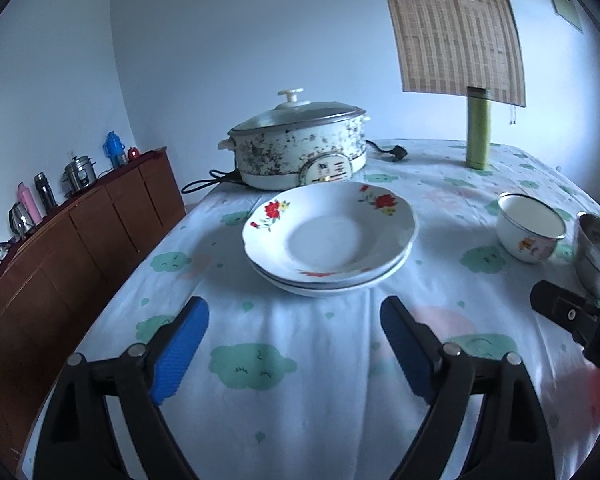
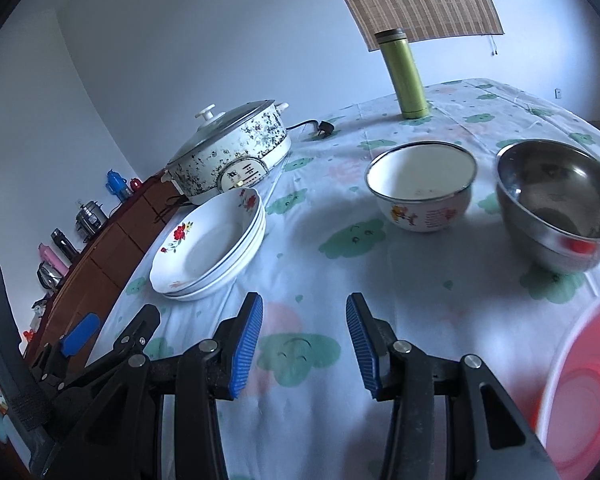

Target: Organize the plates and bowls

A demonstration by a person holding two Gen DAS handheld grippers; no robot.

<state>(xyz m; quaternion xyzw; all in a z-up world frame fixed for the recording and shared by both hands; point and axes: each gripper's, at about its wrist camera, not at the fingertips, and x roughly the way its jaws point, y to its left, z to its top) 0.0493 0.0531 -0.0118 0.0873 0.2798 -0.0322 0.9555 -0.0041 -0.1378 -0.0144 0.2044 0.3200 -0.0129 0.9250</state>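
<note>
A stack of white plates with red flowers [image 1: 328,240] [image 2: 212,248] sits on the cloth-covered table [image 1: 300,420], just ahead of my left gripper [image 1: 294,304]. That gripper is open wide, its blue pads bare and short of the stack. My right gripper [image 2: 305,300] is open with nothing between its fingers, hovering over the cloth. Ahead of it and to the right stand a white enamel bowl [image 2: 422,184] [image 1: 530,226] and a steel bowl [image 2: 560,200] [image 1: 598,252]. A red plastic bowl [image 2: 580,380] fills the lower right corner of the right wrist view, blurred.
A lidded electric pot [image 1: 300,144] [image 2: 228,152] with its cord stands behind the plates. A green flask [image 1: 478,128] [image 2: 406,76] stands upright at the far side. The table's left edge drops off toward a brown sideboard [image 1: 80,232] carrying flasks and kettles.
</note>
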